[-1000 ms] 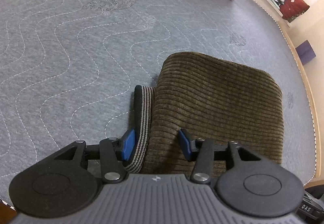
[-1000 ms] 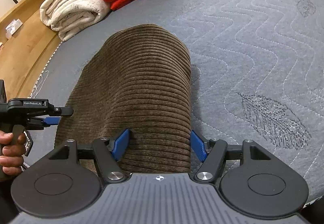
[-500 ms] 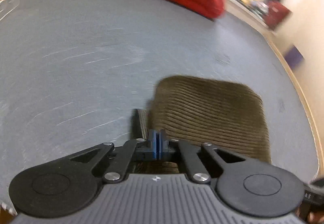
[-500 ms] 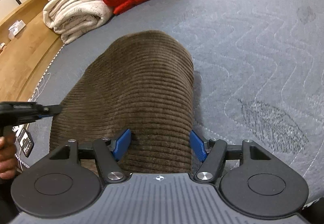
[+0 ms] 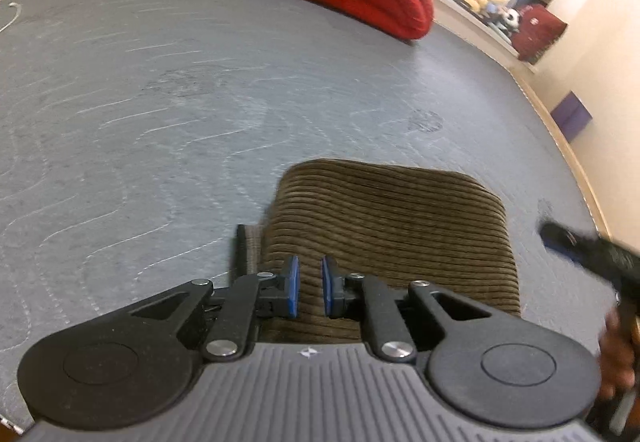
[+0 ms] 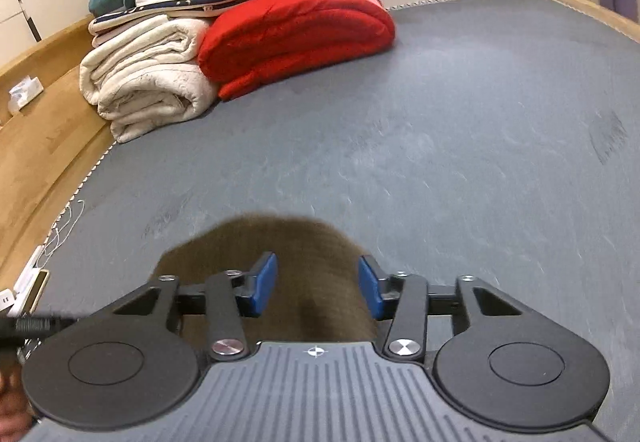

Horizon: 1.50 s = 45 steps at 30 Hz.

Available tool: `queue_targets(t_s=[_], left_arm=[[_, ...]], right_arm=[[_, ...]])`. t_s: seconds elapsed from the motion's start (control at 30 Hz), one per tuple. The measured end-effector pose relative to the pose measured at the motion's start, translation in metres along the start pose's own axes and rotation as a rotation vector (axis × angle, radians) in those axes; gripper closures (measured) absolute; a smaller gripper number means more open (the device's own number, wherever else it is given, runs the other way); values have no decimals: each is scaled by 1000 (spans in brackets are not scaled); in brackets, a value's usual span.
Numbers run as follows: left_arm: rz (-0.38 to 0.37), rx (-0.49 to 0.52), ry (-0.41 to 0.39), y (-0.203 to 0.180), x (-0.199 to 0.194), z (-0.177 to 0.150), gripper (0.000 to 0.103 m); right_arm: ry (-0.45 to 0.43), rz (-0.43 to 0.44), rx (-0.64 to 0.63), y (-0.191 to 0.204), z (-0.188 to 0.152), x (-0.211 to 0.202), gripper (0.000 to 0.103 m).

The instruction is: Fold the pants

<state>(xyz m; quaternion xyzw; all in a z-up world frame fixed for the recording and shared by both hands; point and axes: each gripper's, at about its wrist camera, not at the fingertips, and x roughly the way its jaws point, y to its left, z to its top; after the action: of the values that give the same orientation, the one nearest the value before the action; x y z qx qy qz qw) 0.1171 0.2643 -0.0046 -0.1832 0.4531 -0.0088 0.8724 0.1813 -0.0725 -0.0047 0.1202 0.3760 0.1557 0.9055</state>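
My left claw point(image 5: 307, 286) is released, its blue pads a narrow gap apart and gripping nothing; the folded pants point(image 5: 392, 226) lie just beyond it, from twelve to two o'clock, long axis across my view. My right claw point(image 6: 318, 286) has just been closing, yet it hangs empty above the same brown corduroy, apparently clear of it through the blur. Ribbed, soft, boxy bundle on the grey quilted bed point(image 5: 160, 102).
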Motion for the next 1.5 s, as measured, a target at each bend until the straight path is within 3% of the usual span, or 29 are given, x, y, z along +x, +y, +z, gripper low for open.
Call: queue_targets(t_s=[0.07,0.13,0.23,0.33,0.53,0.67,0.77,0.9,0.97,1.03,1.1,1.2,1.33,1.4,1.43,1.47,1.5], left_arm=[[-21,16,4,-5,6,-2,90],[-46,28,16,-6,12,-1,90],[-50,47,40,-9,23,0,90],[-55,72,64,-13,33,0,90],[-70,107,94,-18,41,1,89],[-77,115,93,-20,38,-1,88],[-85,113,93,-20,35,-2,86],[-75,126,107,-21,36,-6,86],[-57,138,131,-20,40,-9,86],[-39,146,156,-20,45,-13,86],[-11,156,142,-21,44,-14,86],[-39,131,103,-17,37,-11,86],[-28,100,147,-8,43,-11,83],[-1,99,152,-8,46,-12,82],[1,91,134,-9,43,-11,80],[-12,74,105,-8,39,-9,66],[-16,60,79,-8,36,-8,39]], right_arm=[[44,-29,-61,11,9,22,68],[148,-118,-168,21,8,58,74],[222,-243,-285,21,-1,96,75],[254,-285,-270,14,-1,116,76],[309,-254,-311,8,9,117,76],[206,-195,-257,9,18,71,74],[146,-80,-254,18,3,25,60],[212,33,-305,24,-42,-3,59],[316,-14,-378,19,-74,6,58],[344,-64,-440,13,-96,13,57],[319,-62,-370,10,-94,6,56],[261,5,-318,14,-85,-14,57],[357,-45,-476,17,-106,-5,56],[348,-35,-470,16,-105,-5,55],[334,-16,-423,14,-98,-8,54],[309,2,-377,11,-92,-11,53],[268,17,-327,6,-83,-15,49]])
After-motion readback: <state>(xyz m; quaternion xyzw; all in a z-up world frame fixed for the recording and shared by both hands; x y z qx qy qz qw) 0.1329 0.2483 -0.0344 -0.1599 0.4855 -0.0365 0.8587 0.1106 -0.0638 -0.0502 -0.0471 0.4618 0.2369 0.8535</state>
